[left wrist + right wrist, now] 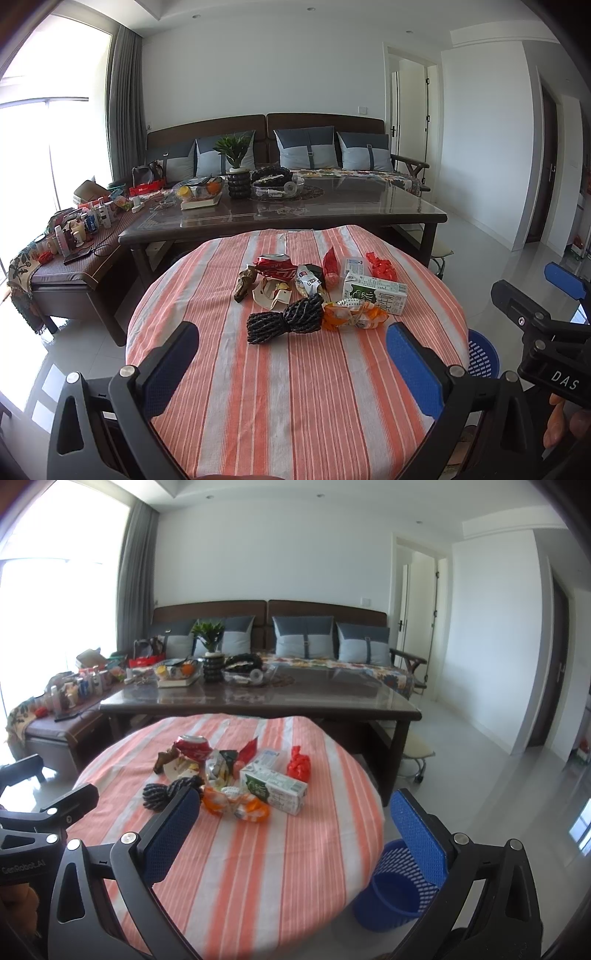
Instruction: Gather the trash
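You are holding both grippers spread above the tabletop.

The right gripper is hiding part of the blue bin; the left gripper is grasping nothing.

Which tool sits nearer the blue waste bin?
Right. The right tool hovers at the table edge just above the blue bin; the left tool is further over the table.
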Demonstrator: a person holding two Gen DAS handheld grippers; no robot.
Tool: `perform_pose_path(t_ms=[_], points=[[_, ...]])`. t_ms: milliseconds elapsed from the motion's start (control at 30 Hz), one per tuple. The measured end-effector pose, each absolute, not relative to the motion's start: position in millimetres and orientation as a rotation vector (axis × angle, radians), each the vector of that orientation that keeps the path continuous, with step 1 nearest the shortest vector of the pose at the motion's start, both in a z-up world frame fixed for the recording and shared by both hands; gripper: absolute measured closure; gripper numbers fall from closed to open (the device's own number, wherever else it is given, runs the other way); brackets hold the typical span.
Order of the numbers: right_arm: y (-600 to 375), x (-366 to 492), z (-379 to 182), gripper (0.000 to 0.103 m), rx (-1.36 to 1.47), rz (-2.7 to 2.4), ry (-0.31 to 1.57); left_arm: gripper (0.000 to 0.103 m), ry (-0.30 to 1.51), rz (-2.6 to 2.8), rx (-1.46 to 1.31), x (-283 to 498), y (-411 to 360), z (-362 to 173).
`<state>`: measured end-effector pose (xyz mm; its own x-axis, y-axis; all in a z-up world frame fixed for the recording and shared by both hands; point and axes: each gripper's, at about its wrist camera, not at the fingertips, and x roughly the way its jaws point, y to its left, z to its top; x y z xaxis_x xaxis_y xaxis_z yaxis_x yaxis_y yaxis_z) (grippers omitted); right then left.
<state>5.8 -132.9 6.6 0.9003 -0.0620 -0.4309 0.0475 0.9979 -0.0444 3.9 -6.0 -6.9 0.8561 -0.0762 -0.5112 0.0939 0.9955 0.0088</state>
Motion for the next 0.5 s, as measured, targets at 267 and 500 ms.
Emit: perform_pose_path(t_ms=[267,500], points=[[-132.7,5.9,6.8,0.000,-0.033,-0.056,0.448,0.000,0.536,-0.091,0.034,3.7,-6.1,-7.2],[-132.3,5.7,6.6,0.000,-0.033,-0.057,0.448,0.000,0.536,-0.090,0.034,3.6,-6.4,-7.4]])
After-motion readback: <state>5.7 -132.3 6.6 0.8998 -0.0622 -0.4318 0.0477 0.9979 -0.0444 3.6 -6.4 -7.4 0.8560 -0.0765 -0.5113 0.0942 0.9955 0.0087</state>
